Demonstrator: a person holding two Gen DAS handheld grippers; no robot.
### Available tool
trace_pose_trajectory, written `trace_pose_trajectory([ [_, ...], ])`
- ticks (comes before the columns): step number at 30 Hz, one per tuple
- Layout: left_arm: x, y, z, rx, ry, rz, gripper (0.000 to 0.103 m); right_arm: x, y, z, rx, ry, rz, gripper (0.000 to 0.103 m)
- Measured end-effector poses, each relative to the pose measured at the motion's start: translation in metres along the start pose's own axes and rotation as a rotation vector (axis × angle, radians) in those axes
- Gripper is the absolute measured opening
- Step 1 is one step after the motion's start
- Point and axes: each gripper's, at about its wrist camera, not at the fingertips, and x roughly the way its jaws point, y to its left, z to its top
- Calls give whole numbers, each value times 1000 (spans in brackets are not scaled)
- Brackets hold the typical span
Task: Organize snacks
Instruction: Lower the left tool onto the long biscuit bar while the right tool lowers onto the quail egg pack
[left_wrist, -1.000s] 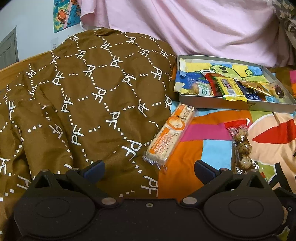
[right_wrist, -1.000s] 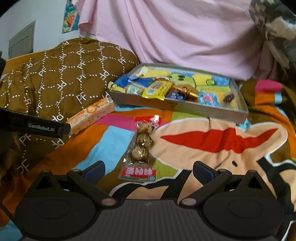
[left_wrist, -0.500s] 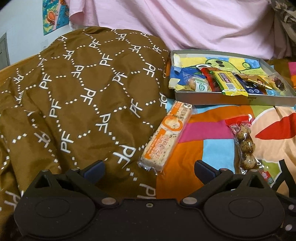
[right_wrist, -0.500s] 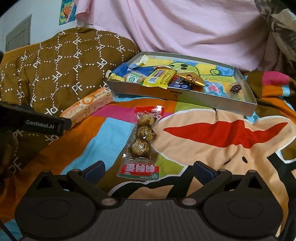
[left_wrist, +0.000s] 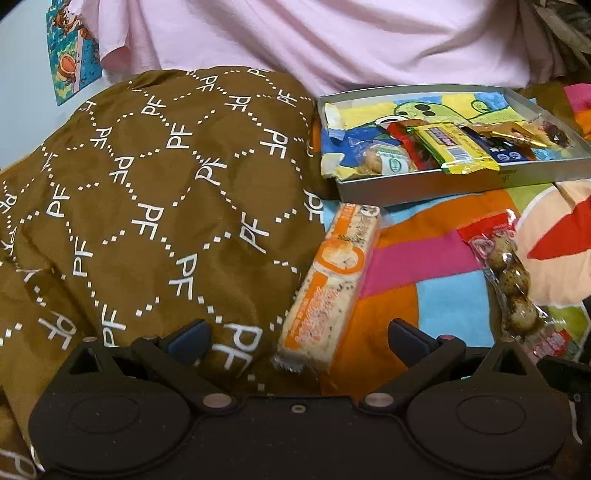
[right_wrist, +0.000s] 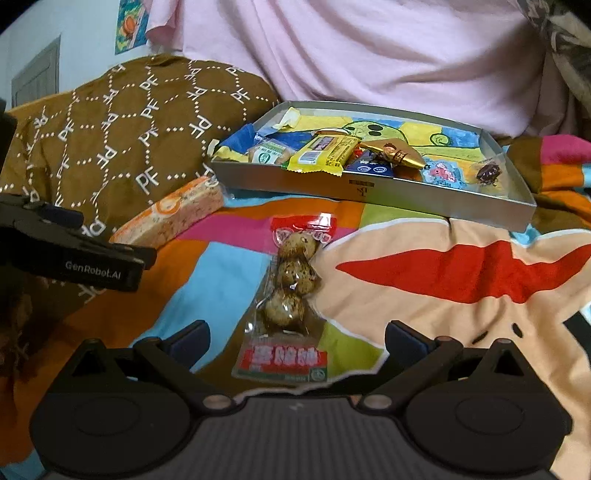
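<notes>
A long orange-and-white snack bar (left_wrist: 332, 284) lies on the bed at the edge of the brown quilt; my left gripper (left_wrist: 299, 338) is open with the bar's near end between its fingers. A clear packet of speckled eggs (right_wrist: 291, 288) lies on the colourful sheet; my right gripper (right_wrist: 295, 338) is open around its near end. A grey shallow box (right_wrist: 388, 197) behind holds several snack packets, among them a yellow one (right_wrist: 325, 153). The bar (right_wrist: 177, 218) and left gripper (right_wrist: 92, 254) show at the left of the right wrist view; the eggs (left_wrist: 513, 284) and box (left_wrist: 443, 182) show in the left one.
A brown quilt with white PF lettering (left_wrist: 147, 206) is heaped on the left. A pink cloth (right_wrist: 369, 51) hangs behind the box. The bed sheet (right_wrist: 443, 266) has bright cartoon patches. A poster (left_wrist: 72, 62) is on the wall at far left.
Both grippers have moved forward and lower: the snack bar now reaches between the left fingers and the egg packet between the right fingers. Both stay open.
</notes>
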Motion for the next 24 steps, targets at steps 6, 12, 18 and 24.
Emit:
trace_pose_trajectory([
  [6, 19, -6, 16, 36, 31, 52, 102, 9, 1, -3, 7, 20, 12, 103],
  [12, 23, -14, 25, 113, -17, 24, 102, 14, 2, 1, -3, -32, 36, 103],
  [18, 31, -13, 29, 109, -7, 9, 102, 32, -1, 9, 24, -43, 53, 103],
  [24, 39, -10, 32, 117, 5, 28, 102, 48, -9, 13, 88, -42, 62, 103],
])
